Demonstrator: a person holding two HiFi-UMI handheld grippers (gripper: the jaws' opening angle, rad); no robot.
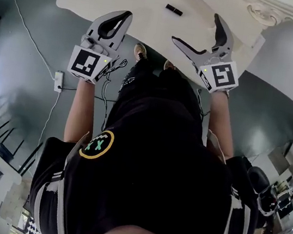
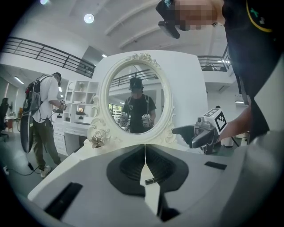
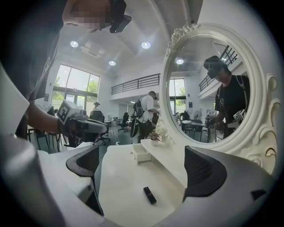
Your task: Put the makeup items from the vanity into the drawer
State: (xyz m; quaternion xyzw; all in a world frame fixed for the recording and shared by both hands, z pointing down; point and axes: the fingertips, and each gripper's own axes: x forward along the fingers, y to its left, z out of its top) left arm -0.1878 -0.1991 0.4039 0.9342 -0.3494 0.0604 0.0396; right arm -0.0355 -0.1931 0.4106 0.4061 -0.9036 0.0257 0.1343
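Right gripper view, blk makeup tube (image 3: 150, 195) on vanity (image 3: 124, 177), ahead of wide-open R tongs (image 3: 142, 166), not touching, L tongs (image 2: 145, 153) closed

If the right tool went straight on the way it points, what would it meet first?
Likely the black makeup tube on the vanity top, framed between the open jaws of the right tool; the open drawer sits beyond. Depth is unclear.

Left gripper (image 1: 126, 17) closed, right gripper (image 1: 196, 29) agape.
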